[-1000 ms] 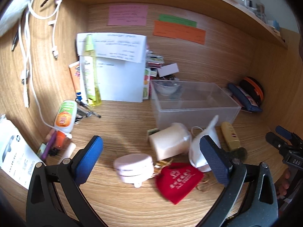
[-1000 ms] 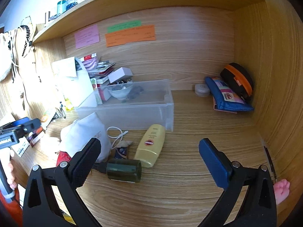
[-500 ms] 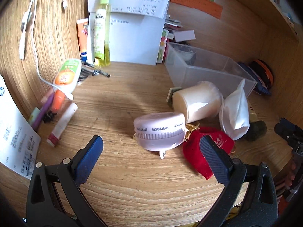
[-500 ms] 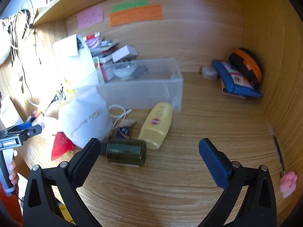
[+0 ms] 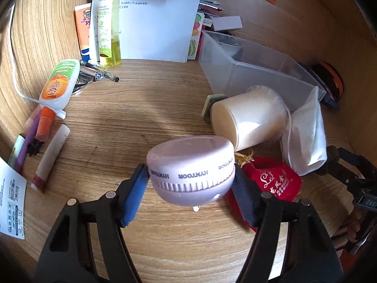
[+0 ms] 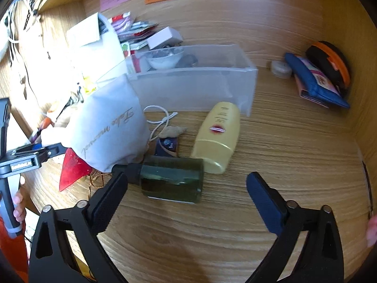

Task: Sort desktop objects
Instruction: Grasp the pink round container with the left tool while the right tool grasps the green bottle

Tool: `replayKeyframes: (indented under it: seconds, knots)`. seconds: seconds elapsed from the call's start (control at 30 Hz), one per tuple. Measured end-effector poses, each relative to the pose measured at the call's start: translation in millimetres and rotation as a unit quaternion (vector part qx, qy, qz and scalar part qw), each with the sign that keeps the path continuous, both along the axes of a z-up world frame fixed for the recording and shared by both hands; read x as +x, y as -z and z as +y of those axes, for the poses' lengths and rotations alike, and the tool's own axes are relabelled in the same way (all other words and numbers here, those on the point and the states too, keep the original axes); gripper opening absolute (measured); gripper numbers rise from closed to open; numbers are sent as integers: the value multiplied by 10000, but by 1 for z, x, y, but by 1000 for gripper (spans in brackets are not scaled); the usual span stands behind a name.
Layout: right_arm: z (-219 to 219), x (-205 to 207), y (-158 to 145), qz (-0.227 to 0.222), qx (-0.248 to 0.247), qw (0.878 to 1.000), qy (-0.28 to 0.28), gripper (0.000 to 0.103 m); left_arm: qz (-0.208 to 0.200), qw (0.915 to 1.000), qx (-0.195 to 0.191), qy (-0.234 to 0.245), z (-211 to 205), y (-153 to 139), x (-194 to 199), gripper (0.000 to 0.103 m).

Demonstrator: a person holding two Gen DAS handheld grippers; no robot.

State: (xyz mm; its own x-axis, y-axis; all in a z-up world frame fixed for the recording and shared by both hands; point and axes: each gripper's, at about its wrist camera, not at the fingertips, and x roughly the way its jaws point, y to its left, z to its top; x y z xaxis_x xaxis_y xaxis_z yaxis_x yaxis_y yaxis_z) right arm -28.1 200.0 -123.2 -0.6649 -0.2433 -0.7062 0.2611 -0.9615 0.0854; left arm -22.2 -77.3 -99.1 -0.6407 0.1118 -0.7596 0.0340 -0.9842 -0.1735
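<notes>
My left gripper (image 5: 191,176) is shut on a round pale pink case (image 5: 190,172), its blue pads pressed on both sides, just above the wooden desk (image 5: 141,122). Behind it lie a cream cup (image 5: 249,120) on its side, a red pouch (image 5: 273,181) and a white cloth bag (image 5: 306,136). My right gripper (image 6: 186,188) is open and empty. A dark green bottle (image 6: 172,179) lies on its side just beyond its fingers, with a yellow bottle (image 6: 219,134) behind it. A clear plastic bin (image 6: 195,82) stands further back.
Tubes, pens and a spray bottle (image 5: 109,23) line the left wall by white papers (image 5: 153,23). A blue pouch (image 6: 313,80) and black-orange case (image 6: 329,61) sit at the back right. A cord loop (image 6: 160,118) and small dark packet (image 6: 167,146) lie by the white bag (image 6: 110,127).
My left gripper moved forward and down onto the pink case and shut on it. My right gripper moved down and closer to the green bottle, staying open.
</notes>
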Motion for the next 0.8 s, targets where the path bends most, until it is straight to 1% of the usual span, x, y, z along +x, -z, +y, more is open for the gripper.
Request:
replayKeyframes:
  seconds: [0.07,0.17,0.2,0.27,0.33,0.4,0.47,0.53,0.6,0.8]
  knots:
    - [-6,-3,2,-61,52,10000,-28,91,-3,10000,87,-18,-1,0,-1,70]
    - [-11,-6,8,-129,117,9998,-40,88,-16,9998,188,-46,-3,0,-3,70]
    - [-11,-6,9,-157,72,9998,-45,86,-20,9998,181,-41,-3,0,-4,69]
    - [-12,-7,10,-192,44,9998,-64,76,-21,9999,143,-36,-2,0,-6,69]
    - [-11,-7,11,-186,-25,9998,-85,69,1,10000,76,-39,0,0,-7,69]
    - [-11,-6,11,-137,-12,9999,-67,68,40,10000,17,-37,1,1,-7,68]
    - [-10,-5,11,-79,4,10000,-31,63,90,9999,-52,-47,3,1,-7,67]
    - [-8,-4,9,-31,7,10000,10,62,174,9997,-139,-58,4,-1,-5,64]
    - [-6,-1,7,53,75,9999,74,62,212,9994,-241,-98,6,-3,-4,64]
    - [6,8,-3,291,18,9994,198,62,323,9990,-267,-183,1,-7,5,64]
